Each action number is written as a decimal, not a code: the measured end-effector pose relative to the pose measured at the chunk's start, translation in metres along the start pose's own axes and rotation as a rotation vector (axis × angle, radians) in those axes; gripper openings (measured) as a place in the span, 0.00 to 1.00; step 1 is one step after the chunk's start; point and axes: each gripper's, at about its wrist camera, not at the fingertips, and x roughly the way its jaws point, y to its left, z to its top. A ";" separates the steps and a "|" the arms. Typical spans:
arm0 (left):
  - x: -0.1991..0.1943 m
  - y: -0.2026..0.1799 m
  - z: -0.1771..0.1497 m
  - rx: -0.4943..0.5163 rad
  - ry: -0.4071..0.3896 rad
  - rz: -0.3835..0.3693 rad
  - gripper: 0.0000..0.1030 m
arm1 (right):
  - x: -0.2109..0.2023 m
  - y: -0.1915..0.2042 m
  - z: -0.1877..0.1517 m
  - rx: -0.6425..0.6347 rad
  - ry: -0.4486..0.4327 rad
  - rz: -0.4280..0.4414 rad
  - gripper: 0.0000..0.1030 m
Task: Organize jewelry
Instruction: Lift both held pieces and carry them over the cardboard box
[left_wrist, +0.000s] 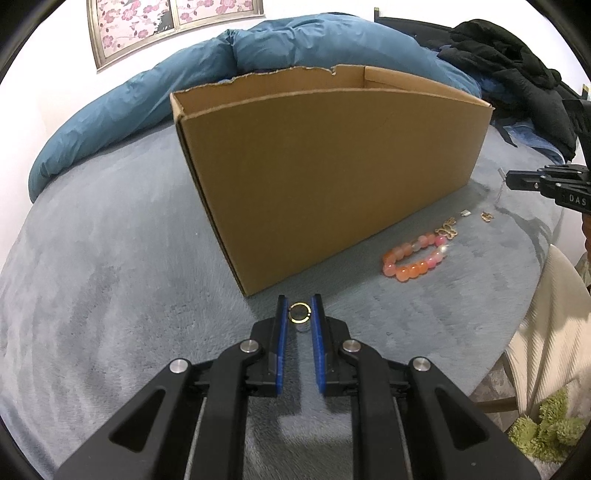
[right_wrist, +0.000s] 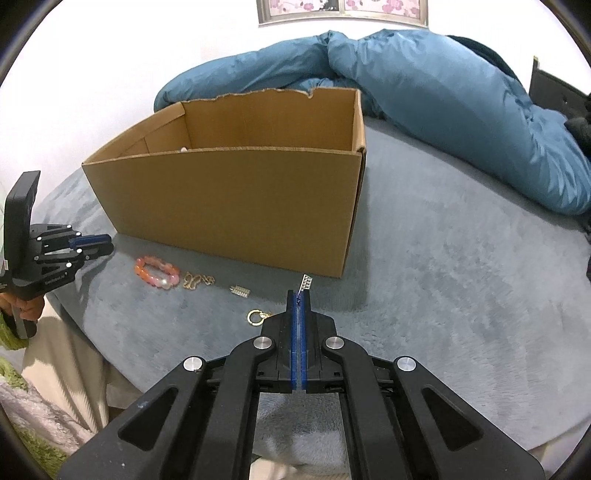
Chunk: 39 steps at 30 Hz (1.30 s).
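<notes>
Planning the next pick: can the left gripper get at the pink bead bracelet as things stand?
Probably not yet. The left gripper is already shut on a gold ring, so it is occupied. The way itself looks free: the bead bracelet lies in the open on the grey blanket, clear of the cardboard box.

One box (right_wrist: 229, 206), one bead bracelet (right_wrist: 157, 273), one gold chain (right_wrist: 197, 281), two small silver pieces (right_wrist: 241, 291) (right_wrist: 306, 282), two gold rings (left_wrist: 299, 312) (right_wrist: 255, 316), two grippers (left_wrist: 299, 314) (right_wrist: 298, 295), one duvet (right_wrist: 443, 96)

Matt corrugated cardboard box (right_wrist: 236, 206) is sitting on plush grey fabric (right_wrist: 461, 295); glossy beaded bracelet (left_wrist: 415, 260) is gleaming, satin-sheened blue duvet (right_wrist: 443, 96) is shining behind.
</notes>
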 end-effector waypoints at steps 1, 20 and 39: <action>-0.003 0.000 0.000 0.000 -0.006 0.001 0.11 | -0.003 0.000 0.001 -0.002 -0.006 -0.001 0.00; -0.068 -0.015 0.023 0.022 -0.131 0.005 0.11 | -0.046 0.017 0.021 -0.018 -0.132 -0.021 0.00; -0.076 -0.017 0.164 0.024 -0.236 -0.051 0.11 | -0.043 0.040 0.133 -0.051 -0.337 0.051 0.00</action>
